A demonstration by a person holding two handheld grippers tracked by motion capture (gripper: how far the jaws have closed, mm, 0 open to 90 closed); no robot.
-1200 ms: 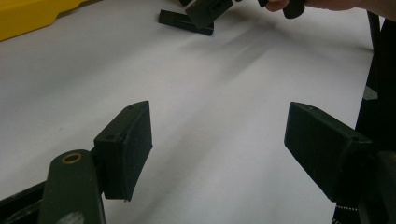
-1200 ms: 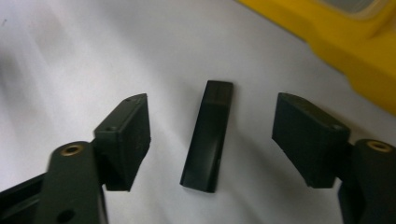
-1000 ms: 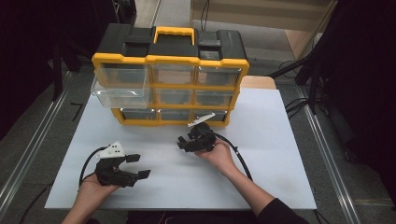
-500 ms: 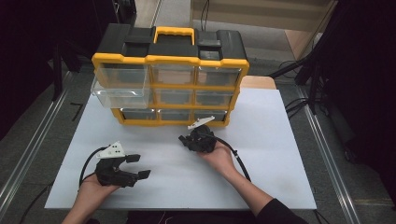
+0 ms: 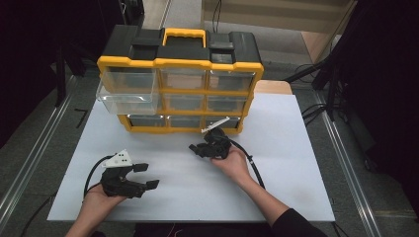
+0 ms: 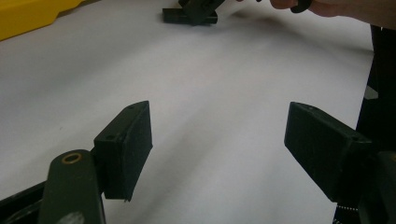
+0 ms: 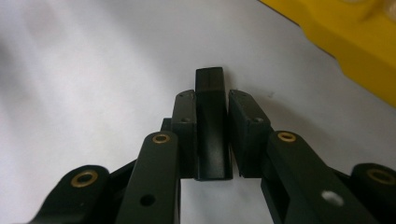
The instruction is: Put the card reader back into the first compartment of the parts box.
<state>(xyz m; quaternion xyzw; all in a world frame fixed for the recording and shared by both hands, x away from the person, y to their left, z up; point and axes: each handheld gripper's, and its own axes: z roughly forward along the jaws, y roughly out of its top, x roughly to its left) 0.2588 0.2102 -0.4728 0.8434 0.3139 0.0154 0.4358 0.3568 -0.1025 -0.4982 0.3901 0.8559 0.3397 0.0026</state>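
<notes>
Right gripper view: black bar, near end hidden.

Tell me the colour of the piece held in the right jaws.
Black; the piece shows best in the right gripper view.

Lower end of the black bar sunk out of sight between the pads of the right gripper, yellow organizer blurred and cropped at the corner, drawer contents too faint to tell, left gripper cut at the bottom edge.
</notes>
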